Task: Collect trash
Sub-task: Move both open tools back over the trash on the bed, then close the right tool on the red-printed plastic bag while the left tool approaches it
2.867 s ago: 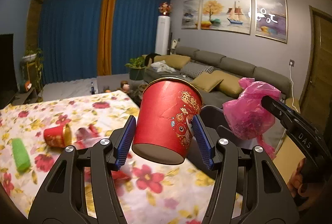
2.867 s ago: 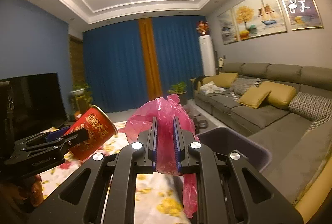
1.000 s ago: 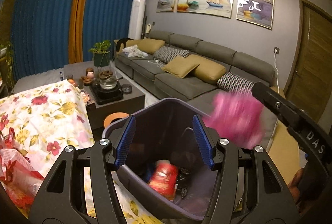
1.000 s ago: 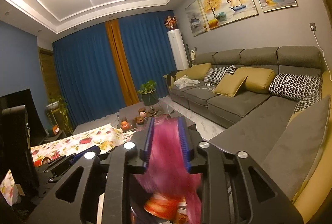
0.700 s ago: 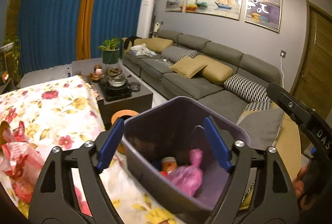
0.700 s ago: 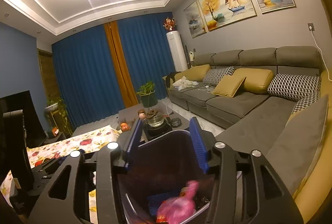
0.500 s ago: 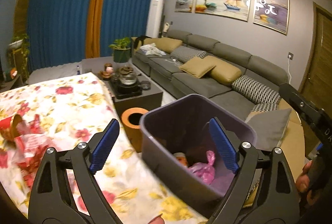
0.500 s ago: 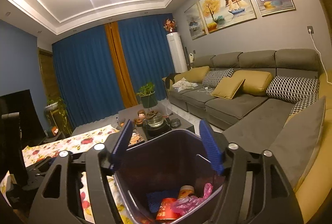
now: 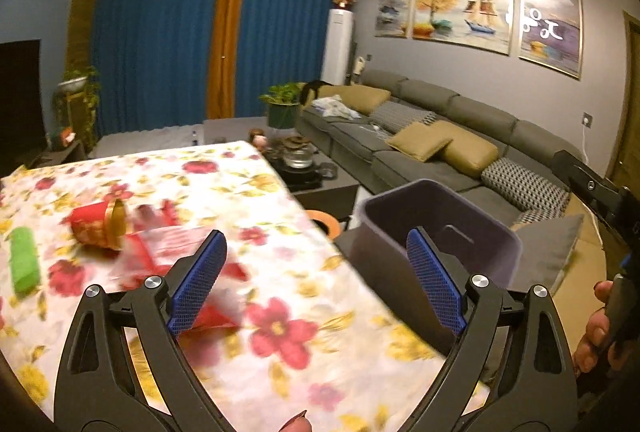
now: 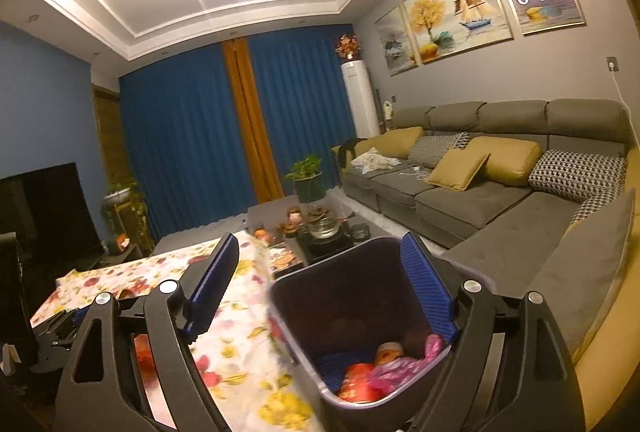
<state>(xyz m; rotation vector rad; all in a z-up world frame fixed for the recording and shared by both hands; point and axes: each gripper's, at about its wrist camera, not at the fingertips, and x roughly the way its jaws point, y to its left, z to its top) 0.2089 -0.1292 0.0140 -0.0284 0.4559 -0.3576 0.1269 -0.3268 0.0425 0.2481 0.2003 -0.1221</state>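
Pink bag (image 10: 400, 368) and red cup (image 10: 358, 384) lying in purple bin (image 10: 280, 296), lower centre of right wrist view, below and between right gripper (image 10: 320, 292) jaws, untouched; jaws opening. Left gripper (image 9: 316, 284) jaws spread wide, empty, over floral table (image 9: 240, 200); second red cup (image 9: 98, 226) tipped at left.

No legible text or labels anywhere

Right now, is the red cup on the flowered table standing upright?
No, the red cup lies tipped on its side on the flowered table, gold rim facing sideways.
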